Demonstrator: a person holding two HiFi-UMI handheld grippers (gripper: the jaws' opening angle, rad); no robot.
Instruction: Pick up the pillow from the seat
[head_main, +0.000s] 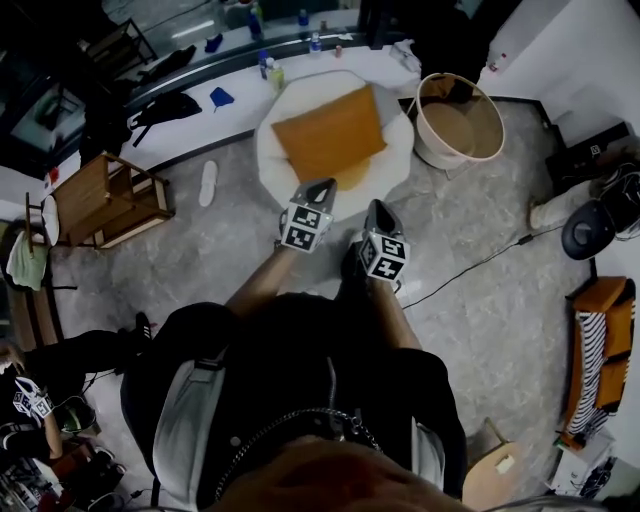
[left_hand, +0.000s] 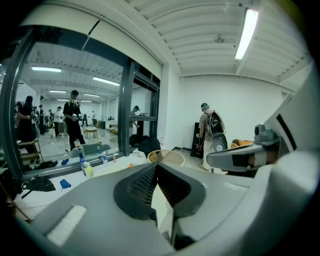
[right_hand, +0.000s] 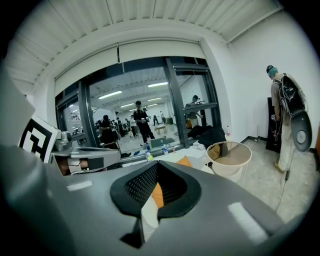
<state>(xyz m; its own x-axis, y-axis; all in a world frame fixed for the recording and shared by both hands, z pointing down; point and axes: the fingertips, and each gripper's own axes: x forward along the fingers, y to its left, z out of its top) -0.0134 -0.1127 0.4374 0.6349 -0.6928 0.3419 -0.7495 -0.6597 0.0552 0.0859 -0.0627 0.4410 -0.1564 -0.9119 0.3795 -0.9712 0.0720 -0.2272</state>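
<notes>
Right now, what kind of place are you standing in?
Probably a big workroom or studio, set up partly like a lounge: a round white seat with an orange pillow, a long glass wall with people behind it, and strip lights overhead.

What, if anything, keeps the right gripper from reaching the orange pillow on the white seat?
Probably nothing, so yes: the pillow lies uncovered on the seat, and nothing stands between it and the right gripper. Its fingers are shut, though, and would need to open first.
</notes>
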